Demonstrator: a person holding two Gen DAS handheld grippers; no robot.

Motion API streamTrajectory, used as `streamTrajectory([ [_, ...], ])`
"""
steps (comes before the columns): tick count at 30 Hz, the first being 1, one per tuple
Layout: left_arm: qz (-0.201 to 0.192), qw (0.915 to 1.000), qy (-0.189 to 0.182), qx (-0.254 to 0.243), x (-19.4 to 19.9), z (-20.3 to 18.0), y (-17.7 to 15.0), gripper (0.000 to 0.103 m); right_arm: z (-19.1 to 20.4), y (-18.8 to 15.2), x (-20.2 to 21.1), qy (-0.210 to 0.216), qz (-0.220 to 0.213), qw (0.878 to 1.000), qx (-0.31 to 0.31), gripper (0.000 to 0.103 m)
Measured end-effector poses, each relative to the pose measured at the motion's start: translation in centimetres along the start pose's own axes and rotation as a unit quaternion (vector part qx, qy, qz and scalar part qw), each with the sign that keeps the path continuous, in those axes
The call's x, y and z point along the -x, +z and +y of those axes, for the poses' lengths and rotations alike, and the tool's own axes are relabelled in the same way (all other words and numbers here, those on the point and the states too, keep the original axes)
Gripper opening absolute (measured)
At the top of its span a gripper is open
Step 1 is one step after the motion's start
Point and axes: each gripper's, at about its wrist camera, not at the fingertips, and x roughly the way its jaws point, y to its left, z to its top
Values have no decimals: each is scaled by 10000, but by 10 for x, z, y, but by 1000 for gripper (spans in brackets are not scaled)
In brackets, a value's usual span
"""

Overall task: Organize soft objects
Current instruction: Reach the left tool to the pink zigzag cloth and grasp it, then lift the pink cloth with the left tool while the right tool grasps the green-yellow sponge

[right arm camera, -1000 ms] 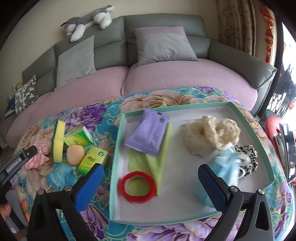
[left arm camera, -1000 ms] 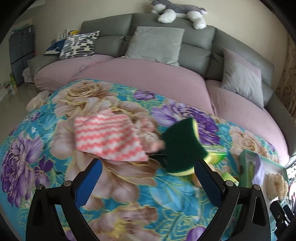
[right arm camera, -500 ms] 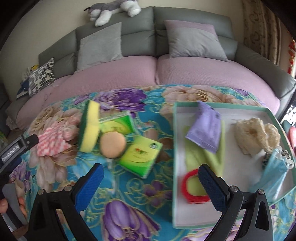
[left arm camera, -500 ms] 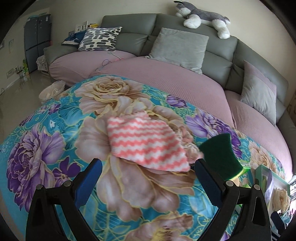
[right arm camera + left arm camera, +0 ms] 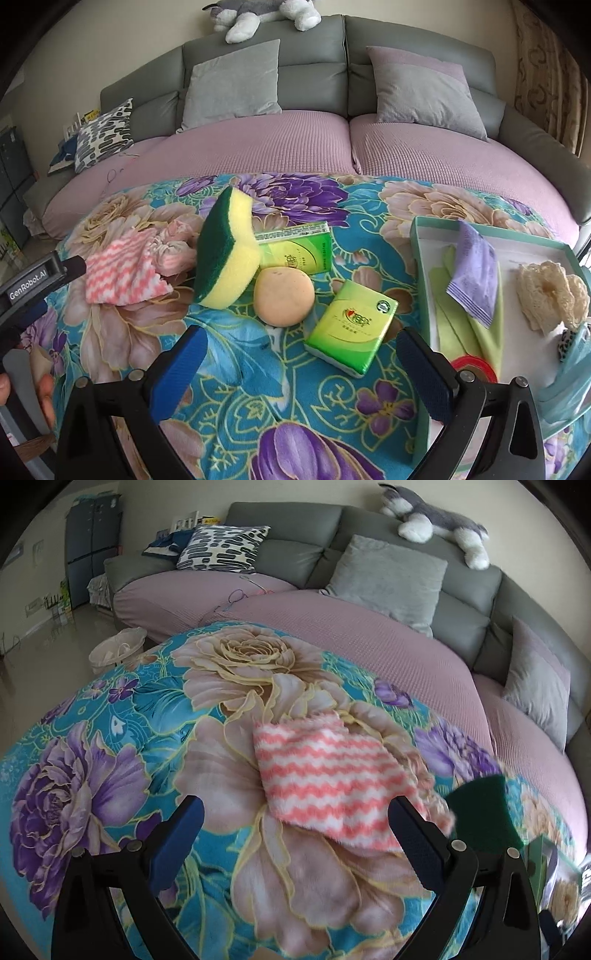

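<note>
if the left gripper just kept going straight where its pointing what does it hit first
Most likely the pink striped cloth, which lies just ahead between the open left gripper fingers, toward the right one. Depth is hard to judge; it might meet the floral blanket first.

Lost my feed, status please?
Both hand-held grippers open, empty: left, right. Striped cloth ahead of left. Sponge, tissue packs outside tray. Nothing blocking.

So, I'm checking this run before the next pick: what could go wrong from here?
1. The green-and-yellow sponge stands tilted against the green tissue pack, beside the round peach puff; grabbing either neighbour may topple it.
2. The pink-and-white zigzag cloth lies limp under the open left hand-held gripper; a pinch might catch the floral blanket too.
</note>
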Motion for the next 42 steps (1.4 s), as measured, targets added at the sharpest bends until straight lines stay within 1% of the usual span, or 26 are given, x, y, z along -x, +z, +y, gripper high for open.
streamTrajectory([
  [3, -49, 10000, -21, 60, -10, 4, 4, 100, 2, 3, -6, 56, 25, 10000, -10, 103],
  [6, -58, 10000, 37, -37, -19, 4, 6, 100, 5, 7, -12, 49, 29, 10000, 7, 103],
  [10, 134, 9999, 39, -56, -37, 9, 7, 100, 9, 13, -18, 40, 34, 10000, 43, 103],
  [14, 308, 9993, 195, -33, -53, 14, 8, 100, 15, 17, -23, -16, 34, 9999, 166, 103],
  [19, 553, 9982, 220, 38, -71, 19, 3, 100, 20, 20, -29, -82, 36, 9996, 250, 103],
  [23, 543, 9981, 281, 14, -74, 18, 1, 99, 22, 21, -34, -138, 83, 9995, 277, 103],
  [25, 535, 9981, 302, -61, -74, 15, 1, 93, 22, 21, -35, -163, 89, 9994, 278, 103],
  [27, 533, 9982, 262, -116, -73, 12, 1, 77, 22, 21, -36, -173, 84, 9994, 284, 103],
  [28, 538, 9983, 207, -131, -72, 11, 1, 74, 22, 21, -35, -179, 79, 9994, 284, 103],
  [29, 545, 9983, 147, -141, -71, 10, 2, 65, 22, 21, -35, -181, 76, 9994, 285, 103],
  [30, 544, 9984, 63, -147, -69, 8, 2, 52, 22, 21, -35, -178, 78, 9994, 288, 103],
  [31, 540, 9984, -39, -141, -68, 8, 3, 46, 22, 21, -35, -172, 81, 9994, 287, 103],
  [32, 551, 9983, -146, -136, -66, 6, 3, 33, 22, 21, -35, -171, 81, 9994, 280, 103],
  [33, 555, 9981, -220, -143, -65, 4, 3, 26, 22, 21, -35, -168, 80, 9994, 276, 103],
  [34, 541, 9982, -220, -167, -64, 3, 4, 23, 21, 21, -35, -163, 79, 9995, 272, 103],
  [35, 512, 9982, -208, -213, -62, 1, 4, 17, 22, 21, -35, -160, 78, 9995, 267, 103],
  [36, 493, 9983, -223, -223, -60, 1, 5, 13, 21, 21, -35, -153, 79, 9995, 265, 103],
  [40, 369, 9983, -390, -208, -49, 1, 10, 10, 21, 21, -35, -149, 73, 9995, 262, 103],
  [42, 266, 9979, -561, -168, -41, 3, 14, 9, 21, 21, -34, -146, 62, 9995, 258, 103],
])
